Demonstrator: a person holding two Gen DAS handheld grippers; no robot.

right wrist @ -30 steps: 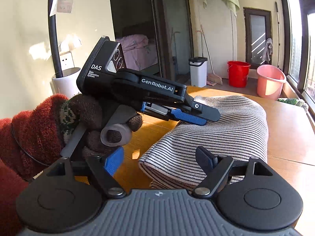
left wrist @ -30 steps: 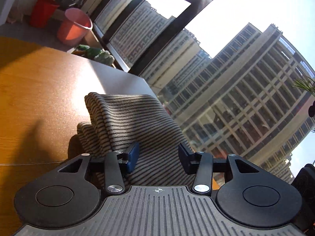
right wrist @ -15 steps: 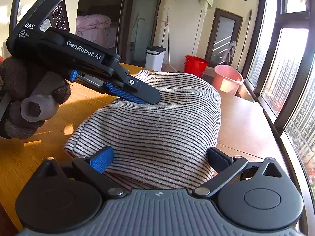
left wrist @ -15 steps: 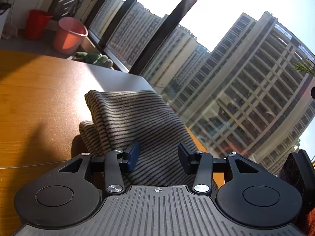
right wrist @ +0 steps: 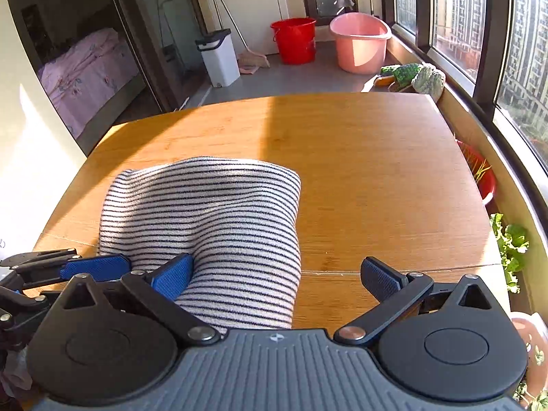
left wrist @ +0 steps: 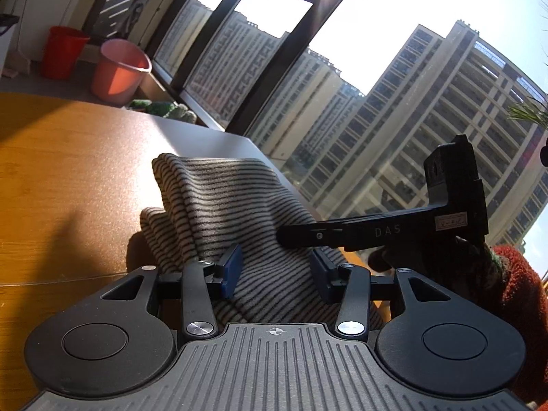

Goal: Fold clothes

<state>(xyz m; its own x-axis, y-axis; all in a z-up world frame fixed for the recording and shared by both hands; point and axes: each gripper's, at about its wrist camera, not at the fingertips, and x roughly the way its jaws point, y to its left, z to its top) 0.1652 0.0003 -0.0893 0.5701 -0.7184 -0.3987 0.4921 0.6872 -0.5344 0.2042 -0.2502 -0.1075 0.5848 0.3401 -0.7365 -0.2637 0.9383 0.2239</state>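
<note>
Fold nearly finished: black-and-white striped knit garment [right wrist: 212, 226] lay bundled on my wooden table [right wrist: 376, 178]; right gripper [right wrist: 274, 279] spread wide, left gripper [left wrist: 274, 269] half-spread, neither pinching. Next, I judged, square edges.

Sunlit wooden table [right wrist: 359, 171] beside tall windows [right wrist: 459, 17]
</note>
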